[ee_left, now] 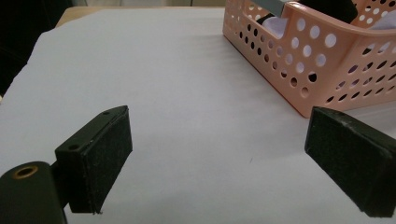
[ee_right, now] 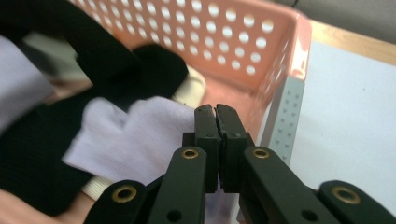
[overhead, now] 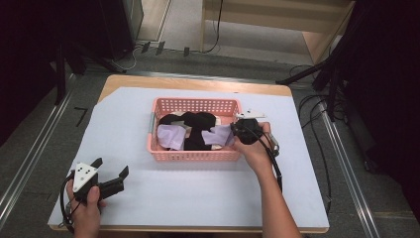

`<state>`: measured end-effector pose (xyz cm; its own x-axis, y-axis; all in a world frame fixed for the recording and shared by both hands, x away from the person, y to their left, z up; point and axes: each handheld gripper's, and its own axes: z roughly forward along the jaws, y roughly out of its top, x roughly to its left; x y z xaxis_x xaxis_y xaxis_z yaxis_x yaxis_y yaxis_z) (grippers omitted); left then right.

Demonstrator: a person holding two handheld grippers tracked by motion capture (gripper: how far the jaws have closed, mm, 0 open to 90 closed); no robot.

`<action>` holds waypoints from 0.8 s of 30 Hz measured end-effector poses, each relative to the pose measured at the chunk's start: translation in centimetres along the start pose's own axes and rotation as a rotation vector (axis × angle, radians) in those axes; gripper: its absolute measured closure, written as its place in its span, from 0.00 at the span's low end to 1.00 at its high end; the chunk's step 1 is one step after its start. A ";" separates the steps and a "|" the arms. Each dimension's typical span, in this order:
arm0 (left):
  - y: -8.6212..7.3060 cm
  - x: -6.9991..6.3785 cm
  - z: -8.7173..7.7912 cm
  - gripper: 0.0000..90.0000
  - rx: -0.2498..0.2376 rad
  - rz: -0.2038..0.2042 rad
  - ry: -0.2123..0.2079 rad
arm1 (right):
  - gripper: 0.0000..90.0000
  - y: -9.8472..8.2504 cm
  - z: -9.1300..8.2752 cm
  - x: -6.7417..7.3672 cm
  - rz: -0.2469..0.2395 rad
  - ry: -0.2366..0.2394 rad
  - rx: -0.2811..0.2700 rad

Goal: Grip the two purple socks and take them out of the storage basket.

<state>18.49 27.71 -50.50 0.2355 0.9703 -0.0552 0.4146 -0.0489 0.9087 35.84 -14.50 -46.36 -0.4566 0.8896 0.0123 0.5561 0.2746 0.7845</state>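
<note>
Grey floor with black cables runs along the top of the high view, and below it sits my wooden table with a big white sheet on it. In the middle of that view is a pink basket full of round holes. Black socks and pale purple socks are piled inside it.

My right hand is at the right end of the basket. My right tongs reach over the rim into the pile. In the right gripper view the two black jaws are pressed together at the edge of a pale purple sock. I think they pinch its cloth, but the spot is hard to see.

My left hand is at the lower left of the high view, near the table edge. My left tongs hover over the bare sheet, well apart from the basket. The jaws are wide apart with nothing between them. In the left gripper view the basket is at the upper right.
</note>
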 end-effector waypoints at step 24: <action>0.0 -0.1 0.0 0.09 0.000 0.006 0.007 | 0.99 1.6 -4.1 -0.2 0.141 0.011 -0.403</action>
<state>18.44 27.66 -50.49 0.2314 0.9717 -0.0468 0.4128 -0.0545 0.9092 33.96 -15.70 -42.52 -0.4043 0.9035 0.1420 0.2987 -0.0163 0.9542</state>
